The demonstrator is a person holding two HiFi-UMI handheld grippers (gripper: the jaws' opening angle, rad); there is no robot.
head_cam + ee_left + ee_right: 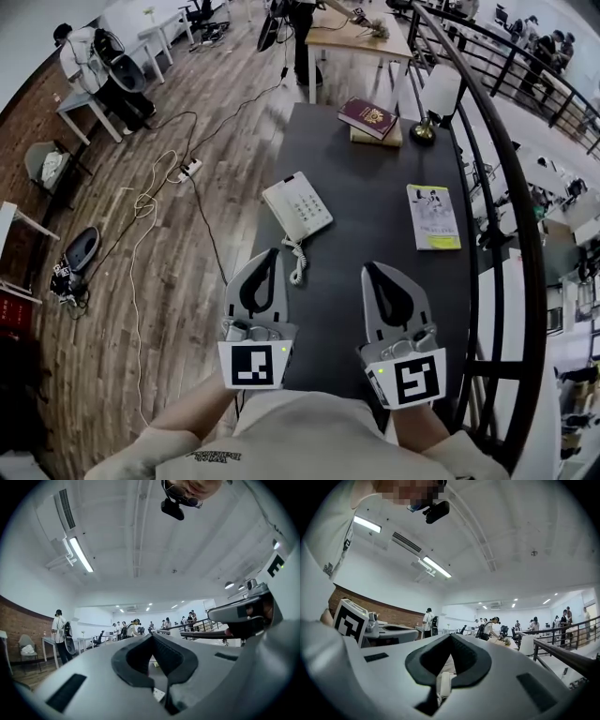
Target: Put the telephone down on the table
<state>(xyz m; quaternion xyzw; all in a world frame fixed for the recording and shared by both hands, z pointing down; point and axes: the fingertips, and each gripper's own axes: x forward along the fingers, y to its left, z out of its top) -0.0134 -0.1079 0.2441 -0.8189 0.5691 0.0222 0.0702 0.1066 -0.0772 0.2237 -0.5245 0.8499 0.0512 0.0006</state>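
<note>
Telephone [297,208], white with a keypad and the handset in its cradle, lies flat on the dark table [375,281], toward the left edge and about midway along it, its coiled cord [296,264] trailing off the near end toward the person. Neither of the tongs touches it. The left gripper [272,251] is near the table's left edge on the near side of the phone, with the cord's loop just to the right of its tip in the head view; its jaws are pressed together with nothing between them, and in the left gripper view [152,635] the dark pads meet at the tip. The right gripper [368,267] is to the right, level with the left one and apart from it, over bare tabletop. Its jaws are together too and hold nothing; in the right gripper view [450,634] the tips touch, and the white handset shows on the table through the gap behind them. At the far end of the table a maroon book [367,117] rests on a tan book [394,141], with a lamp [439,94] just to their right. A yellow-edged booklet [432,217] lies near the right edge, well apart from the phone. A dark railing [514,197] curves along the table's right side.
</note>
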